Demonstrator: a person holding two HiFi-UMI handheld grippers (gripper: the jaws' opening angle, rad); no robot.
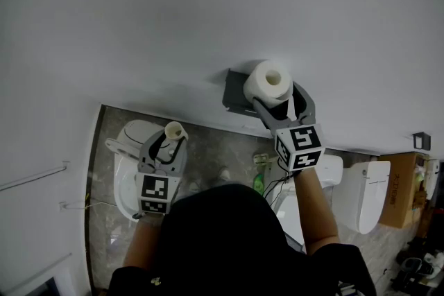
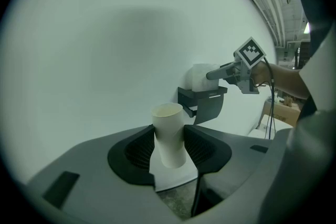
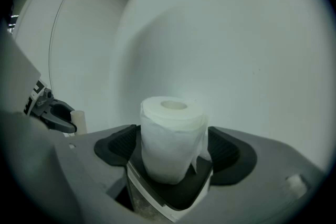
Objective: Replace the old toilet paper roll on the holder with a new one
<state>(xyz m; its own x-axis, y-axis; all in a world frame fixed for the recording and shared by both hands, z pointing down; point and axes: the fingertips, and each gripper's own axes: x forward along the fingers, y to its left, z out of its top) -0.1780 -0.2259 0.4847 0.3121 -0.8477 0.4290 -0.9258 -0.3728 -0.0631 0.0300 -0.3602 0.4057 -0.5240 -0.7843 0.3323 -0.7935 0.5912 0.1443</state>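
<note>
A full white toilet paper roll (image 1: 267, 82) (image 3: 170, 136) stands on end on the dark grey wall holder (image 1: 234, 95) (image 2: 207, 102). My right gripper (image 1: 277, 95) (image 3: 173, 147) is open around it, with a narrow gap showing between each pad and the paper. A loose flap of paper hangs down the roll's right side. Lower left, my left gripper (image 1: 168, 142) (image 2: 170, 147) is shut on an empty cardboard tube (image 1: 173, 129) (image 2: 169, 134), which stands upright and slightly tilted between the pads. The left gripper view shows the right gripper (image 2: 220, 72) at the holder.
A plain white wall fills the upper part of the head view. Below it stand a white toilet (image 1: 132, 170) under the left gripper and another toilet (image 1: 361, 190) at the right. A cardboard box (image 1: 399, 190) sits far right and a green bottle (image 1: 259, 182) on the floor.
</note>
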